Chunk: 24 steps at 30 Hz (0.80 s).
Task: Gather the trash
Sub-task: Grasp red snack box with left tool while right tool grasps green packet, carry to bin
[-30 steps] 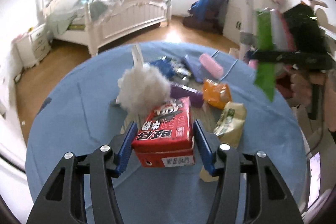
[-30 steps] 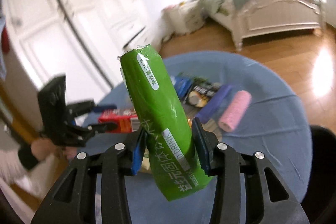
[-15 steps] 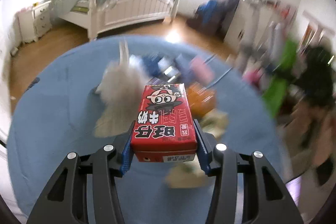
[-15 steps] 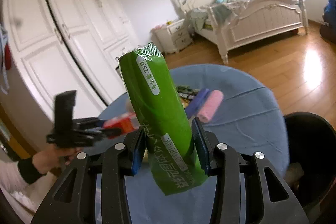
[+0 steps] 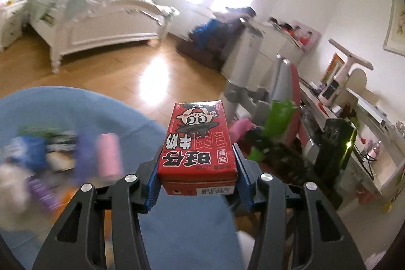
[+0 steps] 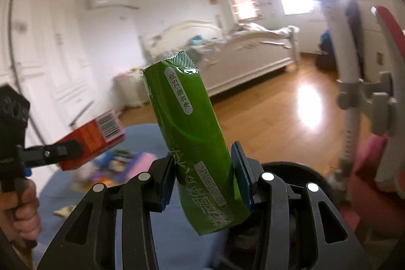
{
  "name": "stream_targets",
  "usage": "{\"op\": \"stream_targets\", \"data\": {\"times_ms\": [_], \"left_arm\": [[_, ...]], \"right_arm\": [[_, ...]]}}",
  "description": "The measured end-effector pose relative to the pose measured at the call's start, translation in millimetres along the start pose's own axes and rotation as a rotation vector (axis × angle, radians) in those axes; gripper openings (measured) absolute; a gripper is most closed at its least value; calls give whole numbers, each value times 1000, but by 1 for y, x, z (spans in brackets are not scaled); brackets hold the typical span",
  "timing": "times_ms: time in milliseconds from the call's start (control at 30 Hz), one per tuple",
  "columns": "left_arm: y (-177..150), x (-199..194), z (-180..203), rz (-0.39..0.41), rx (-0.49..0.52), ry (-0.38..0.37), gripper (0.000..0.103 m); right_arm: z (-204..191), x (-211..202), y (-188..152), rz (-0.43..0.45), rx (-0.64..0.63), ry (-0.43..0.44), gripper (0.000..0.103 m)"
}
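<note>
My left gripper is shut on a red milk carton and holds it in the air above the right edge of the blue round table. The carton also shows in the right wrist view, at the left. My right gripper is shut on a green drink sachet, held upright above a black bin beside the table. The sachet shows in the left wrist view, at the right.
Blurred litter lies on the table at the left: a pink roll, purple and blue wrappers. A grey and red chair and a desk stand to the right. A white bed stands at the back.
Both grippers have swung right, away from the litter pile toward the table's edge and the bin. Each still holds its item; the carton has lifted off the table.
</note>
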<state>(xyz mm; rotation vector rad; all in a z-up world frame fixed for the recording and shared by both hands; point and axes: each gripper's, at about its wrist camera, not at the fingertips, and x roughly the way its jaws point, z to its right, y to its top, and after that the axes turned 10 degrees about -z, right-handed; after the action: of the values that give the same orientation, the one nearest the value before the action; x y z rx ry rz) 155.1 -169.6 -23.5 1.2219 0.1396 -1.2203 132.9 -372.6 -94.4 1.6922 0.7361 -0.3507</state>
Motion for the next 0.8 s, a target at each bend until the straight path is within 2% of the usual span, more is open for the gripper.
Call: {"op": "stream_targets", "data": {"times_ms": [133, 267, 400, 567, 600, 633, 667, 700, 733, 800], "left_arm": [[18, 56, 14, -58, -27, -33, 50], [24, 98, 18, -118, -73, -73, 50], [26, 117, 26, -147, -43, -61, 50], [29, 127, 21, -176, -54, -52, 50], [29, 129, 21, -186, -58, -44, 51], [31, 133, 21, -199, -61, -32, 52], [33, 136, 22, -216, -63, -14, 56], [34, 136, 21, -221, -64, 1, 69], [34, 133, 21, -216, -66, 11, 83], [35, 122, 20, -189, -70, 25, 88]], "right_arm": [[30, 19, -2, -26, 38, -82, 43], [61, 36, -8, -60, 90, -112, 43], [79, 47, -12, -85, 103, -121, 43], [92, 57, -16, -111, 106, -126, 43], [94, 59, -16, -116, 107, -126, 49], [96, 61, -17, -122, 108, -126, 65], [95, 59, -18, -124, 109, -128, 72], [94, 57, -18, -122, 109, -130, 79], [92, 55, -18, -125, 105, -135, 80], [92, 54, -19, -137, 99, -145, 80]]}}
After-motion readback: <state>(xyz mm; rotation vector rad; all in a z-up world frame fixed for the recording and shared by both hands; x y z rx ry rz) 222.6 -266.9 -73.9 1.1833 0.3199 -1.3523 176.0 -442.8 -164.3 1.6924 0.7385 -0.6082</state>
